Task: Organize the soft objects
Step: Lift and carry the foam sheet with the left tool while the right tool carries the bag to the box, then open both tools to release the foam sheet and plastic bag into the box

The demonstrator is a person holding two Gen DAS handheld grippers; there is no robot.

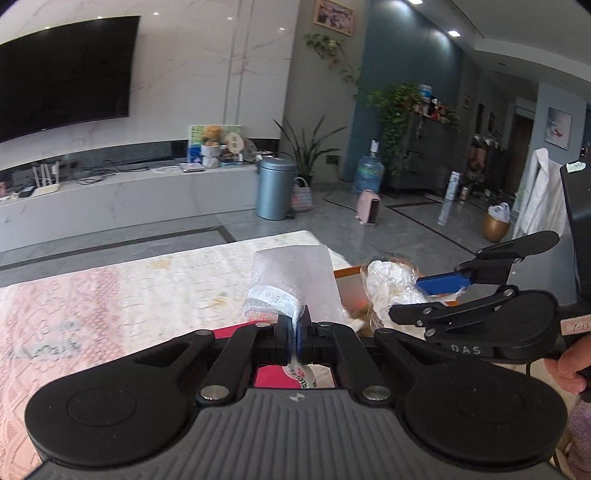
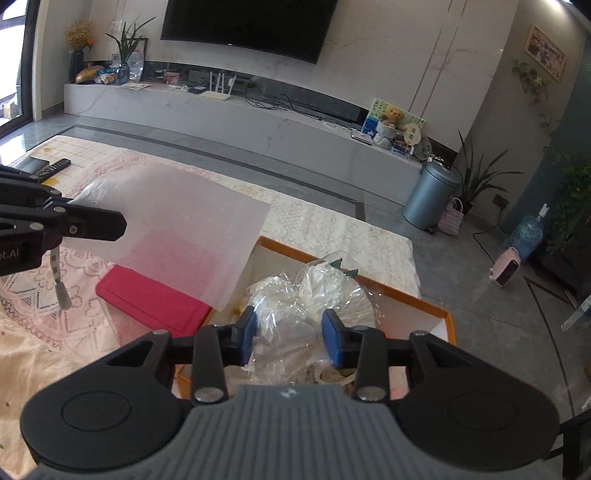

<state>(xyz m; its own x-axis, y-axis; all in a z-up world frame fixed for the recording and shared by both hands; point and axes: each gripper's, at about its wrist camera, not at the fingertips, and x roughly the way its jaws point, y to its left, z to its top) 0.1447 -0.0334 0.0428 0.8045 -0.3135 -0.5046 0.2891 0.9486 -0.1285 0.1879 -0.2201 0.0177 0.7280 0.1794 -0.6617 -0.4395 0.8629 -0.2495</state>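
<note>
A: Foam sheet (image 2: 177,236), white and translucent, held up above the lace-covered worktop (image 2: 332,225) by the left gripper (image 1: 298,325). In the left wrist view its jaws are pressed together on the sheet's lower edge, where the material bunches up.

B: And seen from the right wrist camera?

A: The sheet hangs tilted, with its far corner over the edge of the orange-rimmed box (image 2: 439,314). A red flat case (image 2: 155,299) lies on the worktop beneath it, just beside the box.

B: What is in the box?

A: Crumpled clear plastic bags (image 2: 314,291), heaped in the middle. The right gripper (image 2: 289,334) sits right over them, its jaws apart with the plastic between the blue pads (image 2: 332,341). Whether the pads touch the plastic, I cannot tell.

B: Anything else on the worktop?

A: A remote control (image 2: 55,168) at the far left end, well apart from the box. A tape-like strip (image 2: 61,284) dangles under the left gripper.

B: Beyond it?

A: A grey pedal bin (image 2: 430,197) on the floor, and a television (image 2: 247,26) on the wall.
</note>
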